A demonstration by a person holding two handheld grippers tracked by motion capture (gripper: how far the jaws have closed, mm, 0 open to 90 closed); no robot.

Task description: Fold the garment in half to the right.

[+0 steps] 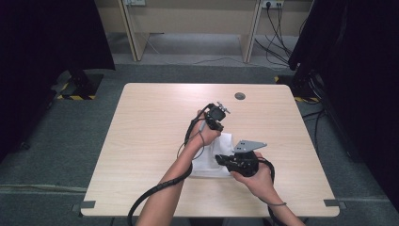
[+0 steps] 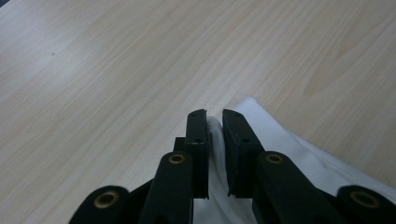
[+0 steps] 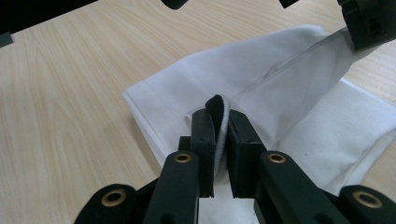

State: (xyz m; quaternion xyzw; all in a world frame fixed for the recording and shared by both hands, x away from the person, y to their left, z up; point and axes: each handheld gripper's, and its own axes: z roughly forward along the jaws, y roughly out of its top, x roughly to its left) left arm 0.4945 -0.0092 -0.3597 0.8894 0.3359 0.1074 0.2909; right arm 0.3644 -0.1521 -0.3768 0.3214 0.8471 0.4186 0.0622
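A person at a pale wooden table [image 1: 141,141] held a claw in each hand, both pinching the same white cloth [image 3: 280,70]. The left claw [image 2: 215,116], seen from above near the table's middle [image 1: 217,123], had its jaws pressed nearly together on a raised fold at the cloth's corner, the rest of the fabric trailing off behind the jaws in its own view. The right claw [image 3: 217,116], nearer the person and just right of the cloth in the high view [image 1: 223,160], gripped a fold along another edge, a sliver of white fabric showing between its black pads. From the right claw's camera, the cloth rose in a taut sheet toward the left claw at the upper right corner, while lower layers lay flat on the wood. The cloth sat slightly right of the table's centre, between the two hands [image 1: 211,157]. A dark strip appeared at the pinched fold in the right claw's view, possibly a shadow or a lining; the picture did not make it clear.
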